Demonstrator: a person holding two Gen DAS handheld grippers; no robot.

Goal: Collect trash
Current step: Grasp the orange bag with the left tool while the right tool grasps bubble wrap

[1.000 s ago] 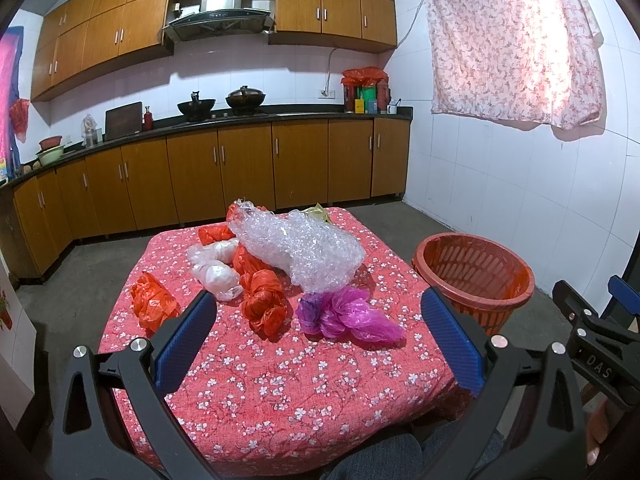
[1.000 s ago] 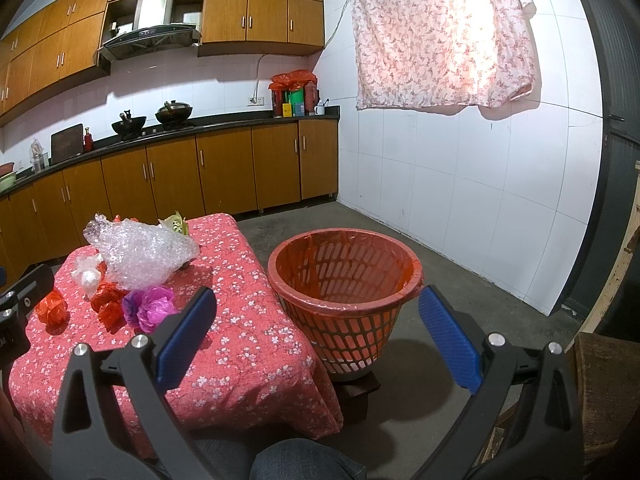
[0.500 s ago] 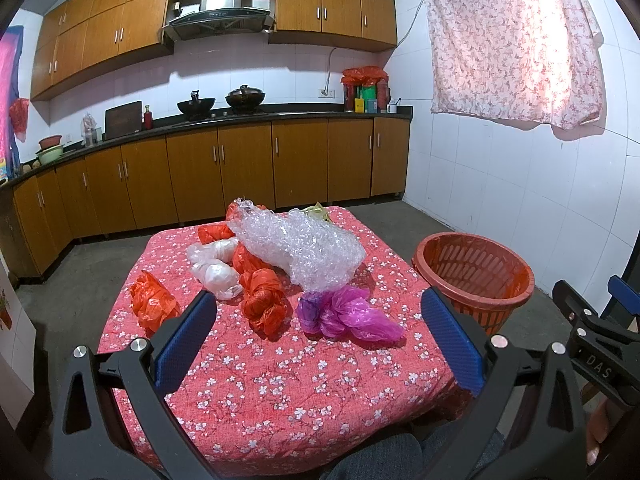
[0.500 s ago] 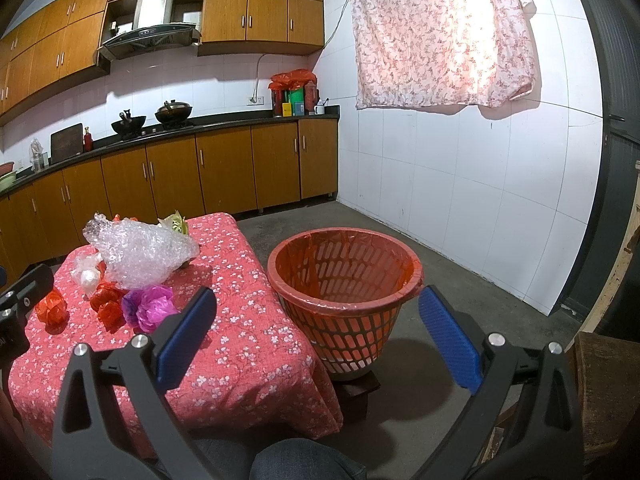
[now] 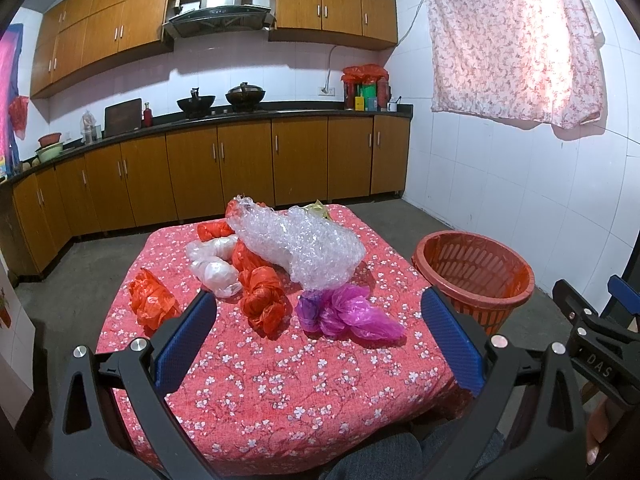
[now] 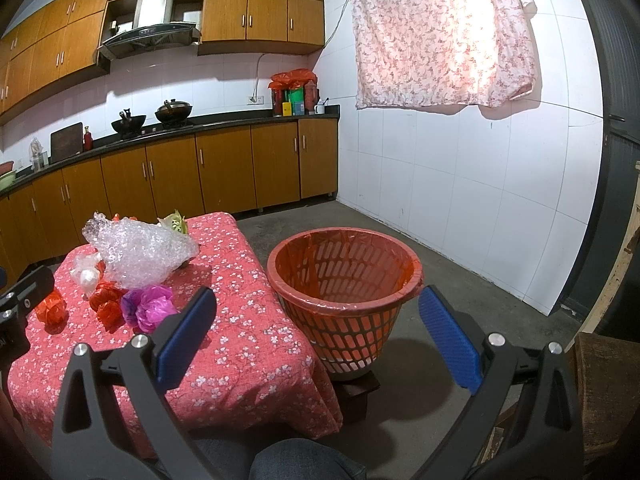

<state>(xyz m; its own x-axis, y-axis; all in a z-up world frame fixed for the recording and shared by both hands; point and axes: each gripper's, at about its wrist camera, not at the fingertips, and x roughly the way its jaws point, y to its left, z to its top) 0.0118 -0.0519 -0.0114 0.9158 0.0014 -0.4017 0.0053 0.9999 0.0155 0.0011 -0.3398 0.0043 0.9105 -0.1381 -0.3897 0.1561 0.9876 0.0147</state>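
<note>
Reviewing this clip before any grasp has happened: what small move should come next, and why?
Probably ease the left gripper forward and down toward the purple bag. Both grippers are open and hold nothing, all the trash lies on the table, and that bag sits nearest, between the left fingers, on the side next to the orange basket.

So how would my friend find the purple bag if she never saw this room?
Find the table with the red flowery cloth. On it lies a pile of crumpled bags beside clear bubble wrap. The purple bag lies at the near edge of the pile, the only pink-purple one among orange and white.
</note>
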